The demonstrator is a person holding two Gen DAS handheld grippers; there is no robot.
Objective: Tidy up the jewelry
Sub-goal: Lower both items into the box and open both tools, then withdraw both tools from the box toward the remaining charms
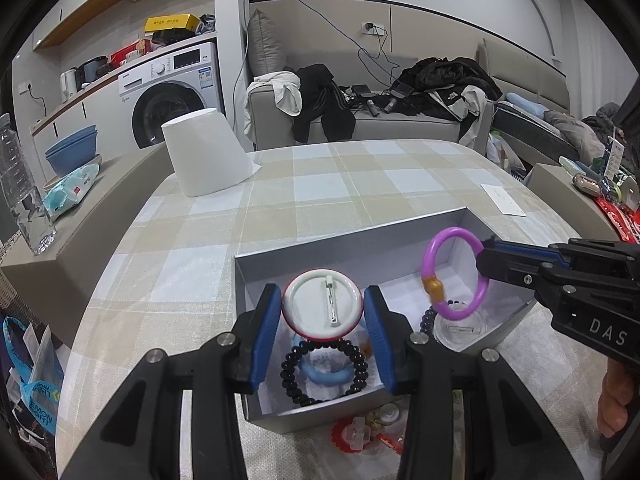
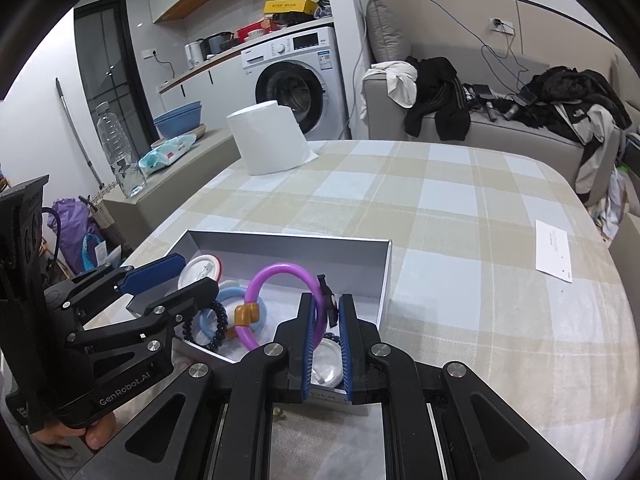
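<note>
An open grey box [image 1: 352,248] sits on the checked tablecloth. My left gripper [image 1: 322,298] hangs over its near left part, shut on a round white badge with a red rim [image 1: 320,300], pin side facing me. My right gripper [image 2: 327,304] is shut on a purple bangle with a gold bead [image 2: 280,267], held upright above the box's right side [image 1: 429,256]. In the box lie a black bead bracelet [image 1: 290,372], a light blue ring [image 1: 320,378] and a clear round badge [image 1: 460,330]. The left gripper [image 2: 196,271] also shows in the right wrist view.
A red gear-shaped trinket [image 1: 340,436] and small bits lie on the cloth in front of the box. A white paper roll [image 1: 208,156] stands at the table's far left. A paper slip [image 1: 502,199] lies at the right. A water bottle [image 1: 24,200] stands on the side ledge.
</note>
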